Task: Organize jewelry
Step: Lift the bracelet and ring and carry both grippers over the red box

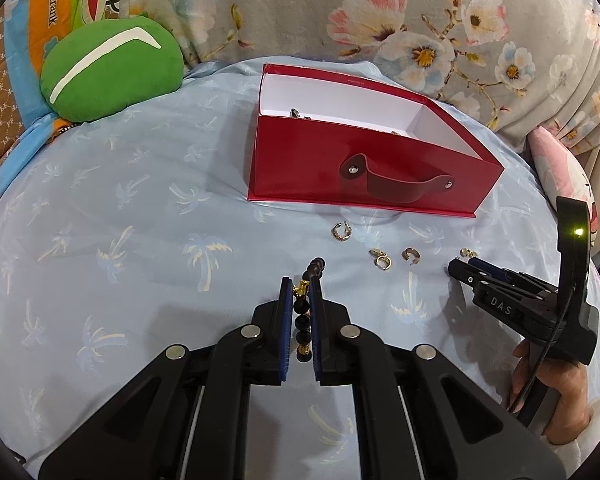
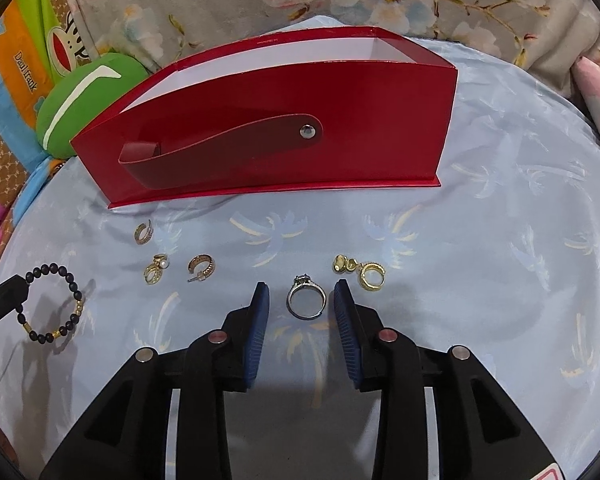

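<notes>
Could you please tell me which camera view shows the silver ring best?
The right wrist view shows it best: the silver ring lies flat on the blue cloth between the open fingers of the right gripper, untouched and unobstructed. In the left wrist view I cannot make out the ring; the right gripper covers that spot.

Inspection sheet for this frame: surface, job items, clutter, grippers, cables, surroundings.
Surface: pale blue palm-print sheet, wrinkled.
Job's things: red box, open top, some jewelry inside; silver ring lying flat; gold earrings loose on the sheet; black bead bracelet.
Clutter: nothing seen.
Grippers: left gripper shut on the bracelet; right gripper open, straddling the ring, pads clear of it.
Cables: black cable along the right gripper's handle.
Surroundings: green plush, floral bedding.
</notes>
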Action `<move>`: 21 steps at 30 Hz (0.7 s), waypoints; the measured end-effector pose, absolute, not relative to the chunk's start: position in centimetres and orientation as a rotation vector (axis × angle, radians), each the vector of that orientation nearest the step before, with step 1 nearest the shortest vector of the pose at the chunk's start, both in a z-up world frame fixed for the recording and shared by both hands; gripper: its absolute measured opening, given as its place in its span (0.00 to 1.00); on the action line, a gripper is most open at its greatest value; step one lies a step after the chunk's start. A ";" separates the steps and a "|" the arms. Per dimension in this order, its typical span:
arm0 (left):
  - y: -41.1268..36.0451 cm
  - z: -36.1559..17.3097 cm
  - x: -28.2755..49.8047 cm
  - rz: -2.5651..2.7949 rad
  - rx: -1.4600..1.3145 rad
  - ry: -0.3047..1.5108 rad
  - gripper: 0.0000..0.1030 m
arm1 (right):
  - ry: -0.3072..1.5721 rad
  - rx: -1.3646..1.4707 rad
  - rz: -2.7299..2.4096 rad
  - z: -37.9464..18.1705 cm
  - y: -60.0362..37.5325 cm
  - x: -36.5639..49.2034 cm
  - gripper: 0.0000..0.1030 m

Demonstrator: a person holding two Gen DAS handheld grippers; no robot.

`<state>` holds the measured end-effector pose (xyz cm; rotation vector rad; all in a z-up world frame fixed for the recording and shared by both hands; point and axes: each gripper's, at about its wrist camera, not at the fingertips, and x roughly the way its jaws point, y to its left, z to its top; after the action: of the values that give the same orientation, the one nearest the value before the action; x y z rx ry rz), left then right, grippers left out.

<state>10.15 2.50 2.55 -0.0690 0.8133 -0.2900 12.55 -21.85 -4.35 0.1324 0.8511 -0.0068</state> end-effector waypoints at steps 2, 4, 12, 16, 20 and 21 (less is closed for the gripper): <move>2.4 2.5 10.1 -0.291 -0.069 0.815 0.07 | 0.850 0.135 -0.013 -4.4 -21.9 12.5 0.23; 2.4 2.5 10.2 -0.292 -0.068 0.814 0.07 | 0.849 0.135 -0.011 -4.4 -21.9 12.5 0.18; 2.3 3.0 10.2 -0.295 -0.067 0.803 0.07 | 0.818 0.152 -0.008 -3.7 -22.1 11.8 0.18; 2.5 3.8 10.4 -0.298 -0.062 0.793 0.07 | 0.774 0.176 0.014 -1.9 -22.2 11.0 0.18; 2.5 5.6 10.8 -0.307 -0.054 0.757 0.07 | 0.703 0.175 0.031 1.3 -22.4 10.4 0.18; 2.5 6.3 11.0 -0.311 -0.050 0.740 0.07 | 0.689 0.174 0.035 2.0 -22.5 10.5 0.18</move>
<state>11.03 2.51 6.28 -0.0497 0.7403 -0.3106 10.50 -22.52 2.02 0.1740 0.6886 0.0349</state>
